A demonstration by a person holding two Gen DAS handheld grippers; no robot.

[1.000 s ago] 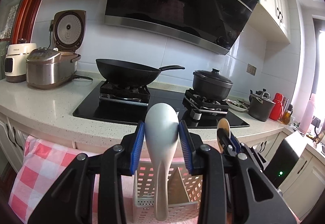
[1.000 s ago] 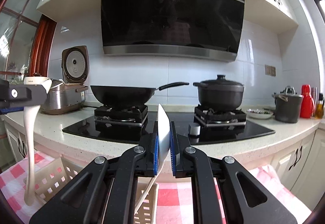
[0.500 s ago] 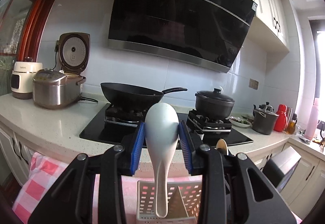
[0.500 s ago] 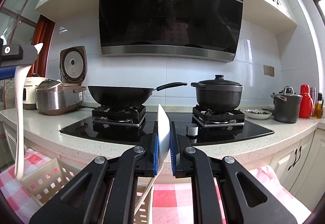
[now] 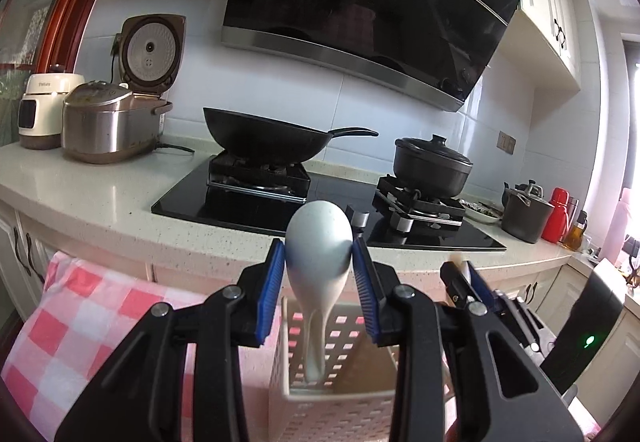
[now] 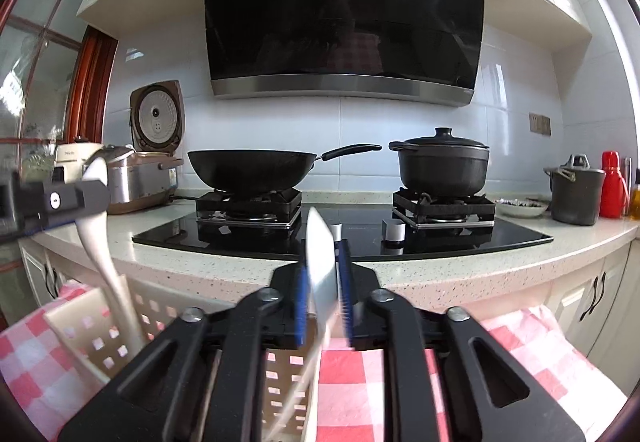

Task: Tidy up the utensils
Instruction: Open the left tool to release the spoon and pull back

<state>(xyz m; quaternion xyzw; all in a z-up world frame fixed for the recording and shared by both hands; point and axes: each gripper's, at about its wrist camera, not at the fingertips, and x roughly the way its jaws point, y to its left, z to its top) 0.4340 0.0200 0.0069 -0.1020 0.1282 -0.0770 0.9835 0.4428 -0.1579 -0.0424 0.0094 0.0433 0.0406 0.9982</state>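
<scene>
Left tongs (image 5: 319,278) clamp pale rice paddle (image 5: 319,242); right tongs (image 6: 323,292) opening, blurred spoon (image 6: 320,266) between.

Bright daylight from windows at far left and right, glare on white wall tiles (image 6: 280,121), glossy hood (image 6: 344,9) mirroring the room, fisheye bending edges, dark corners, motion blur near right tongs (image 6: 322,282).

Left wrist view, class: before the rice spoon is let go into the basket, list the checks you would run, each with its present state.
1. Rice spoon clamped in left gripper: ok.
2. Spoon handle tip inside the basket: ok.
3. Handle resting on the basket floor: cannot tell.
4. Right gripper opening, white utensil between its pads, blurred; released: cannot tell.
5. Basket standing on the checked cloth: ok.
6. Right gripper clear of the spoon's drop path: ok.
</scene>
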